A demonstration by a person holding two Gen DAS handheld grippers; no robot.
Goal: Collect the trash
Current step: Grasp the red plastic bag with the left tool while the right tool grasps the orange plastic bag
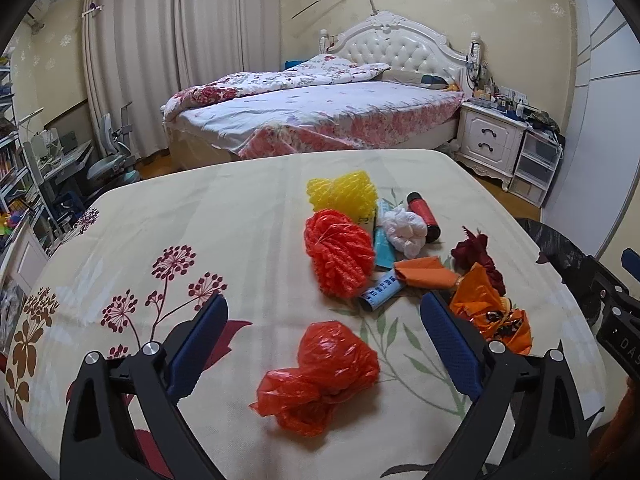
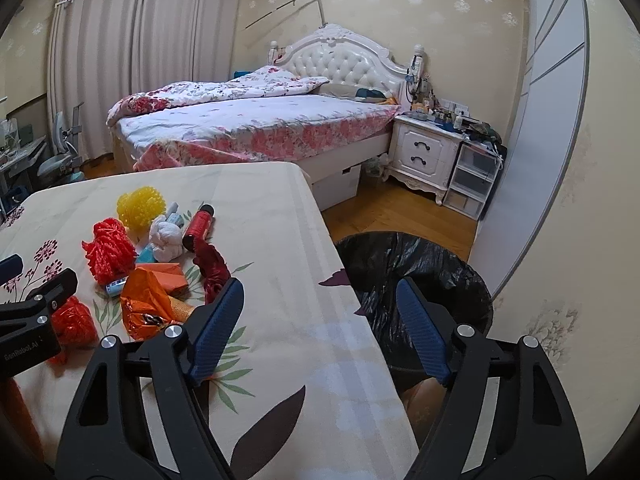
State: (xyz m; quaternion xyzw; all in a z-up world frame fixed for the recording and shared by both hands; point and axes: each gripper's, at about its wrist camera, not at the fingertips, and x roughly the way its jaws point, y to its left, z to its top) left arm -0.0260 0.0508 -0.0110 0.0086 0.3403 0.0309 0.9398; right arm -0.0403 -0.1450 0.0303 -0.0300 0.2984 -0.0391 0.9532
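Trash lies on a table covered by a floral cloth (image 1: 160,220). A crumpled red plastic bag (image 1: 324,372) lies between the fingers of my open left gripper (image 1: 324,320). Beyond it are a red foam net (image 1: 340,252), a yellow foam net (image 1: 344,192), a white wad (image 1: 404,228), a red bottle (image 1: 424,216), an orange paper piece (image 1: 424,274), a blue-white tube (image 1: 380,290), a dark red scrap (image 1: 478,256) and an orange wrapper (image 1: 492,308). My right gripper (image 2: 320,312) is open and empty over the table's right edge, next to a bin lined with a black bag (image 2: 424,264).
A bed (image 1: 320,112) stands behind the table, with a white nightstand (image 1: 488,136) and plastic drawers (image 1: 536,164) to its right. A desk and chair (image 1: 100,160) stand at the left by the curtains. The wood floor (image 2: 400,212) shows beyond the bin.
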